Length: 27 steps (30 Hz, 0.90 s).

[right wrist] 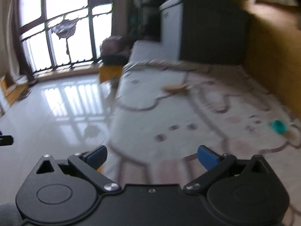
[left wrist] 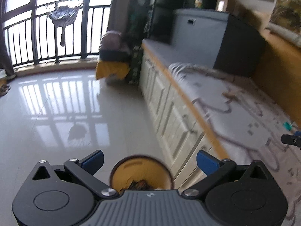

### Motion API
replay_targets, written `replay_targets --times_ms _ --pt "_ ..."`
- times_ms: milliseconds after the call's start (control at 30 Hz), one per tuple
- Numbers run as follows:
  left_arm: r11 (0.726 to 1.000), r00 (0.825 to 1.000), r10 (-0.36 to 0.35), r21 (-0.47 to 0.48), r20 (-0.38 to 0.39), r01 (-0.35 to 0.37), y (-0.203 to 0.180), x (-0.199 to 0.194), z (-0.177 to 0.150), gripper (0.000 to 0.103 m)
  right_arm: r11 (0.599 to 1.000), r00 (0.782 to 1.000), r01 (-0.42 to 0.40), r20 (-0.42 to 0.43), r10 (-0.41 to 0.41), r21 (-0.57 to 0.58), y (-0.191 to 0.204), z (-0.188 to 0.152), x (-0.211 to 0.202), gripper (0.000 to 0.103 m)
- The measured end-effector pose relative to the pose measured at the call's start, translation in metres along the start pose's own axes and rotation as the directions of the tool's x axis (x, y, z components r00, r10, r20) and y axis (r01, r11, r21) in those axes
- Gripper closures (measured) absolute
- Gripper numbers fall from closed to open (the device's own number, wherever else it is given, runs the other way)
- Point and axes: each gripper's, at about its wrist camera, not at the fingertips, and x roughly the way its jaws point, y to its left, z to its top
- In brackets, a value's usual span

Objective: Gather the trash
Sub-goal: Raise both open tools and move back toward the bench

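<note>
My left gripper [left wrist: 149, 160] is open above a round yellow bin [left wrist: 141, 173] that stands on the floor beside the bench; scraps of trash lie in its bottom. My right gripper [right wrist: 152, 155] is open too, over the patterned mat [right wrist: 188, 116] on the bench, with nothing between its fingers. A small teal piece of trash [right wrist: 278, 126] lies on the mat at the far right, also visible as the teal piece [left wrist: 287, 125] in the left wrist view. A tan scrap [right wrist: 177, 88] lies farther back on the mat. The right gripper's tip [left wrist: 291, 140] shows at the left view's edge.
A long bench with white cabinet fronts [left wrist: 165, 101] runs from the foreground to the back. A grey and black box [left wrist: 216, 37] stands on its far end. A yellow cloth pile [left wrist: 112, 69] sits on the glossy floor [left wrist: 56, 103] near the barred window [left wrist: 47, 28].
</note>
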Motion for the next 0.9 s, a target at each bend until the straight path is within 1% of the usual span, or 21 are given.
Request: replay_targets --times_ms 167,267,367,500,633,800,900 --pt "0.999 0.996 -0.051 0.0 0.075 0.051 -0.035 0.012 0.019 0.0 0.995 0.992 0.091 0.082 -0.094 0.04 -0.052 0.006 -0.011 0.0" --pt "0.996 0.99 -0.092 -0.008 0.108 0.093 -0.058 0.021 0.03 0.0 0.986 0.979 0.153 0.126 -0.16 0.061 -0.084 0.008 -0.013 0.0" --pt "0.992 0.983 -0.124 0.007 0.133 0.124 -0.085 0.033 0.041 0.0 0.973 0.963 0.21 0.15 -0.222 0.091 -0.114 0.007 -0.009 0.0" --pt "0.987 0.973 -0.163 0.041 0.163 0.158 -0.122 0.053 0.055 0.0 0.953 0.942 0.276 0.164 -0.294 0.123 -0.152 0.003 0.003 0.0" --pt "0.975 0.955 -0.218 0.087 0.203 0.204 -0.157 0.075 0.068 0.0 0.928 0.915 0.344 0.172 -0.365 0.142 -0.186 -0.001 0.025 0.0" --pt "0.956 0.936 -0.281 0.144 0.212 0.254 -0.193 0.111 0.082 0.0 0.901 0.887 0.407 0.171 -0.429 0.151 -0.222 -0.009 0.056 0.0" --pt "0.946 0.929 -0.304 0.182 0.21 0.268 -0.212 0.133 0.088 0.0 0.893 0.883 0.418 0.156 -0.442 0.168 -0.242 -0.013 0.076 0.0"
